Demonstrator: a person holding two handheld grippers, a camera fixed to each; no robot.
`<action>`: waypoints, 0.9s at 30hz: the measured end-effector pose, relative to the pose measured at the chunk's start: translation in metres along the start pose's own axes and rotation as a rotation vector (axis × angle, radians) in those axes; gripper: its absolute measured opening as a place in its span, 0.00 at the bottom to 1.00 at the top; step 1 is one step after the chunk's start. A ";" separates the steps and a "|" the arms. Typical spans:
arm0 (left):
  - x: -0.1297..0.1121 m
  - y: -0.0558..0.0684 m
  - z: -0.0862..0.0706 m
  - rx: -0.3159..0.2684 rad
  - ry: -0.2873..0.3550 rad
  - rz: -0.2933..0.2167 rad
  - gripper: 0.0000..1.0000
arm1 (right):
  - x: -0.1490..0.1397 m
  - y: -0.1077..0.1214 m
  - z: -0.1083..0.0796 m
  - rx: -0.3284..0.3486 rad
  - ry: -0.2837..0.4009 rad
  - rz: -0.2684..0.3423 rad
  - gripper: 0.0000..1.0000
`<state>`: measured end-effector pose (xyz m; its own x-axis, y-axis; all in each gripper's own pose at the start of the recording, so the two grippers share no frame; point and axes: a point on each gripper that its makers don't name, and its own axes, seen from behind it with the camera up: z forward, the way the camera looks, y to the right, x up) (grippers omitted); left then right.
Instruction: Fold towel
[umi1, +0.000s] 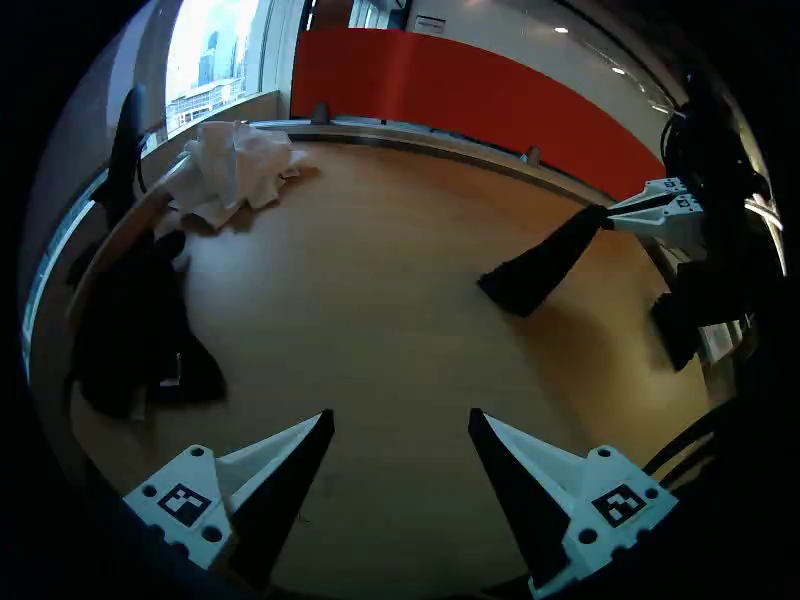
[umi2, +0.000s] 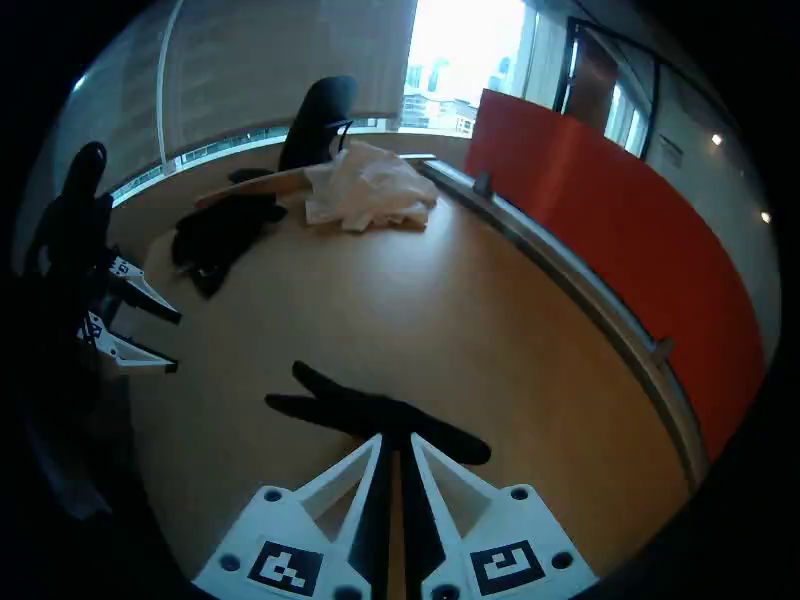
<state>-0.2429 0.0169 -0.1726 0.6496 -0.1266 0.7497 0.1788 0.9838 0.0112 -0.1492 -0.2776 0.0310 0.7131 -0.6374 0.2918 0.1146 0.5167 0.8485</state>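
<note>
**Table layout: towel, cloth and surrounds**

- Pale wooden tabletop with a curved edge (umi1: 400, 300): carries the two items below.
- Crumpled white fabric towel (umi1: 232, 170): on the far corner of the table, just in front of the rail.
- Heap of black cloth (umi1: 135, 330): at the table's left edge in the left gripper view, nearer than the towel and apart from it.
- Long grey rail (umi2: 560, 270): runs along the table's back edge.
- Flat red partition panel (umi1: 480, 100): upright behind the rail.
- Black office chair (umi2: 315, 120): beyond the table, behind the towel.
- Left gripper (umi1: 400, 412): over the near tabletop, well short of the towel.
- Right gripper (umi2: 397, 438): over bare tabletop, to the right of the left gripper.
</note>
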 end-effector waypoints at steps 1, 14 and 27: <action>0.001 0.000 0.000 -0.001 0.002 0.002 1.00 | 0.004 0.001 -0.002 0.000 0.006 -0.001 0.04; 0.009 0.004 -0.004 -0.011 0.015 0.021 1.00 | 0.011 0.008 -0.019 -0.012 0.024 -0.011 0.05; 0.015 0.012 -0.002 -0.024 0.017 0.048 1.00 | -0.016 0.047 -0.056 -0.059 0.019 0.047 0.04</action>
<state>-0.2290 0.0269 -0.1626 0.6706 -0.0820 0.7373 0.1650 0.9855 -0.0405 -0.1165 -0.2113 0.0414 0.7317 -0.6008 0.3219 0.1204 0.5788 0.8066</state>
